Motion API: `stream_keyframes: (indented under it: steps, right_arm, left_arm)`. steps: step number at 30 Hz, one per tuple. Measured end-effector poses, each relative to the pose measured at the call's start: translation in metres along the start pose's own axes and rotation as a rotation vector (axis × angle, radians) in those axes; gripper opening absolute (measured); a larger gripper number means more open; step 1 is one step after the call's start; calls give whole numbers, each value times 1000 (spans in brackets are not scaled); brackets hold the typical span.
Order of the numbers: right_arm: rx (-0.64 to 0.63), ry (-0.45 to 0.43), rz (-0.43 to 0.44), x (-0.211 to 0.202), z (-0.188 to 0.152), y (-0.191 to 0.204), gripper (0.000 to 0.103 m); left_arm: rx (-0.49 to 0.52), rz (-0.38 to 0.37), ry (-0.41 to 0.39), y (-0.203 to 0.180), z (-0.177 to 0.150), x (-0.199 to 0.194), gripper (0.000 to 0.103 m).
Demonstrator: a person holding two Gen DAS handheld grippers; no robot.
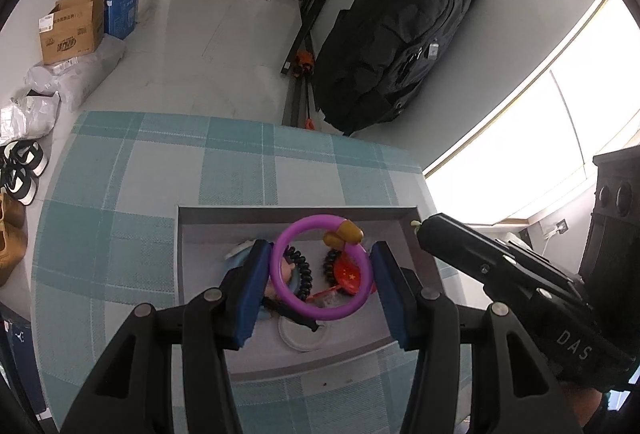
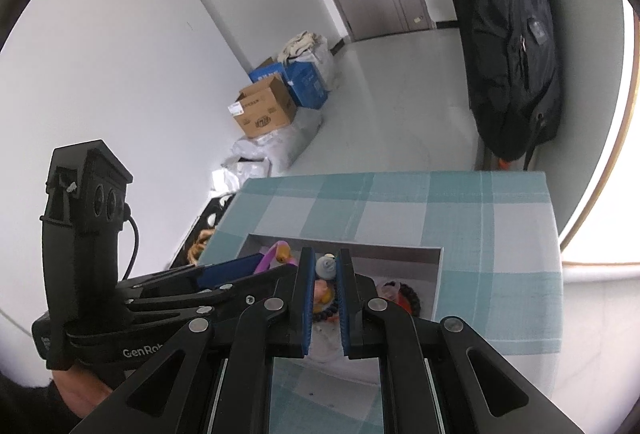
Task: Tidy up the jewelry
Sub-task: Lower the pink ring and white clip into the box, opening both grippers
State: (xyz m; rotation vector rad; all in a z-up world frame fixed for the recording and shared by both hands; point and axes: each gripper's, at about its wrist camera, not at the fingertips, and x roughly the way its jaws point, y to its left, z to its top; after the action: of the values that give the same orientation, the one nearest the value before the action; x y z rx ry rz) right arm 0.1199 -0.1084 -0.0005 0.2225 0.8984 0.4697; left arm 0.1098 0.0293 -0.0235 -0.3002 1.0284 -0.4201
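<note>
A: Left tool point(image 1: 318, 266) stands wide open over the grey box point(image 1: 420, 230), its blue pads either side of the purple ring point(image 1: 280, 282). Whether either pad touches the ring cannot be told.

B: And the right tool point(image 2: 325, 294)?

A: Its jaws are narrowed to a slim gap above the same box, and no grip on anything shows. A small grey-and-white figure point(image 2: 326, 266) shows between the fingertips, colored beads point(image 2: 324, 314) lower in the gap.

B: Largest first, what carries it all?

A: The bench point(image 1: 120, 194) in its teal checked cloth carries the box. Inside lie the ring with a yellow charm point(image 1: 345, 232), a black coil band point(image 1: 302, 272), a red piece point(image 1: 350, 276) and a dark bead bracelet point(image 2: 412, 298).
</note>
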Motion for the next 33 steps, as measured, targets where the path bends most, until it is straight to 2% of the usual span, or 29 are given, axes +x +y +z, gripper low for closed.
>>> stream_keyframes:
  steps: [5, 8, 11, 18, 19, 20, 22, 25, 26, 27, 31, 33]
  right_arm:
    - [36, 32, 0, 8, -3, -10, 10]
    - [44, 42, -4, 9, -5, -13, 10]
    - [57, 41, -5, 9, -6, -16, 10]
    - [80, 43, -18, 8, -7, -21, 12]
    - [87, 43, -23, 7, -7, -23, 12]
    - [97, 40, -21, 7, -7, -24, 12]
    - [110, 34, -23, 6, -7, -25, 14]
    - [118, 28, -28, 4, -7, -26, 24]
    - [119, 18, -36, 2, -7, -26, 37]
    - [120, 7, -36, 0, -6, -27, 45]
    - [109, -43, -42, -10, -5, -26, 53]
    - [104, -56, -50, -14, -5, -26, 62]
  left_arm:
    - [-6, -9, 8, 0, 1, 6, 46]
    - [-24, -41, 21, 1, 2, 9, 46]
    - [-21, -24, 21, 1, 1, 11, 46]
    - [-23, -38, 21, -1, 3, 12, 48]
    - [-19, -35, 18, -1, 3, 12, 52]
    - [-16, -34, 20, -1, 3, 12, 62]
    - [-18, -44, 23, 0, 2, 12, 67]
    - [-11, -58, 2, -1, 2, 7, 68]
    - [-3, -49, -2, -2, 2, 6, 69]
    - [2, -28, -9, -2, 2, 5, 70]
    - [2, 12, -28, 0, 2, 2, 70]
    - [9, 42, -44, 0, 1, 0, 70]
